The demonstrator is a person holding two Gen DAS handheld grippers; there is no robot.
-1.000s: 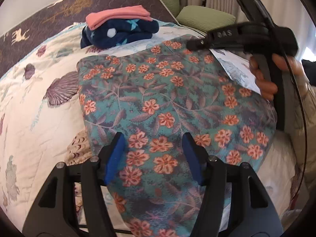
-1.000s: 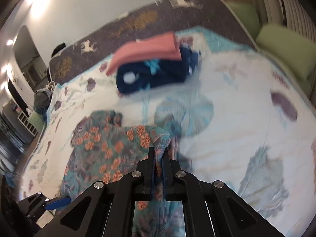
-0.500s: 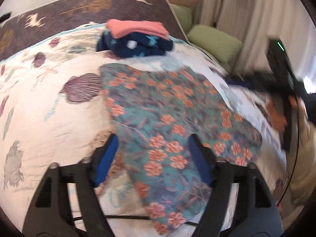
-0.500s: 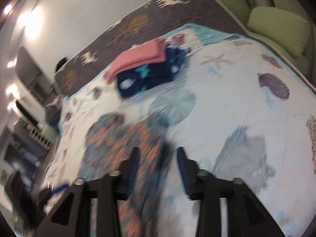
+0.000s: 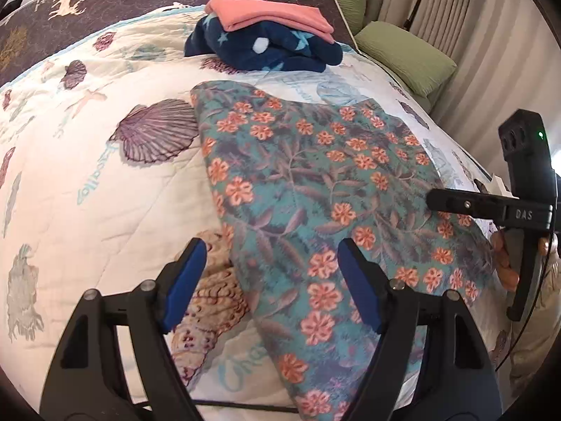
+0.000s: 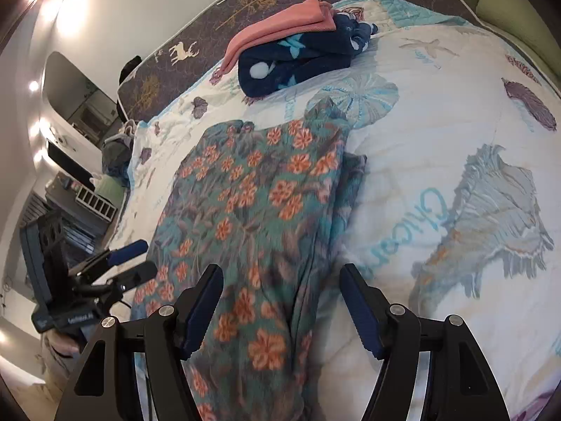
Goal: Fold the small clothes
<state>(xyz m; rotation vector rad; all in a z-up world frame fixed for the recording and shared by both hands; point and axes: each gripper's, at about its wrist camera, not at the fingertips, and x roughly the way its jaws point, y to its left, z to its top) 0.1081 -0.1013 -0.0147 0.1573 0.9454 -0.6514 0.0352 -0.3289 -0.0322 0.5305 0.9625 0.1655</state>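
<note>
Your left gripper (image 5: 270,284) hangs spread and empty over the floral garment (image 5: 315,189), lying flat on the quilt (image 5: 87,175) so a fold can go over. Your right gripper (image 6: 282,301) is opening above it, pads clear. Beyond sits the folded pile (image 5: 266,38), parked clear.

"DAS" on the right hand-held gripper (image 5: 434,201)

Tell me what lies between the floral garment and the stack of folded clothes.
Only bare quilt between floral garment and folded stack, shown in both wrist views.
</note>
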